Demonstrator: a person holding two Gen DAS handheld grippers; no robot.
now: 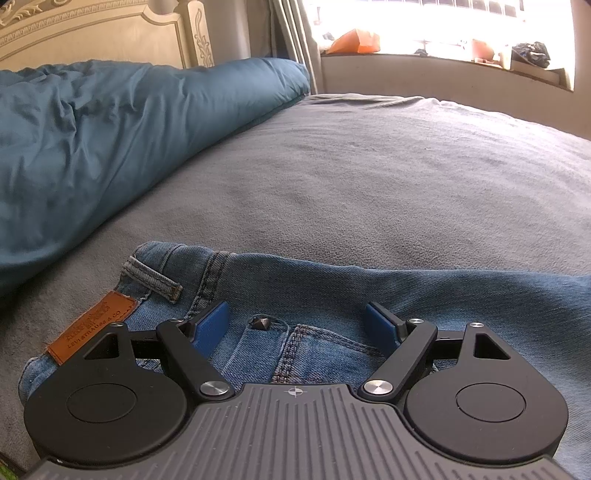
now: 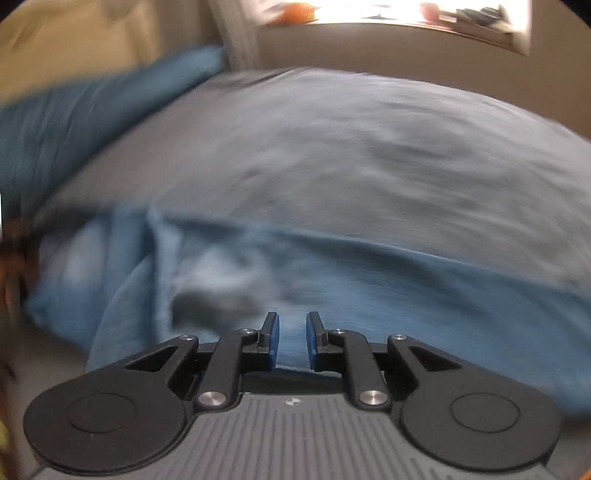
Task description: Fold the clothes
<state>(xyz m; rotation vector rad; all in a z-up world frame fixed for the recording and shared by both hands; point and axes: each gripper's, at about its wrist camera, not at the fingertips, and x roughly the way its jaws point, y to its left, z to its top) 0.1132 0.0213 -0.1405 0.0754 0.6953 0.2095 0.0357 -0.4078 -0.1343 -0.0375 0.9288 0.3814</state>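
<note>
One pair of jeans (image 1: pixel 332 295) on my bed (image 1: pixel 369 166), fold barely begun: left claw (image 1: pixel 297 325) spread wide over waistband, right claw (image 2: pixel 291 339) narrowly apart, empty; next needs a leg grip.

Left hand-held gripper (image 1: pixel 297 323) spread wide — right hand-held gripper (image 2: pixel 291 339) narrowly parted, empty.

Daylight floods in from the window (image 1: pixel 436 22) beyond the far edge of the bed (image 1: pixel 369 177), blown out to white glare. The left wrist view is sharp; the right is smeared with motion blur, and both bow at the edges with dark corners.
</note>
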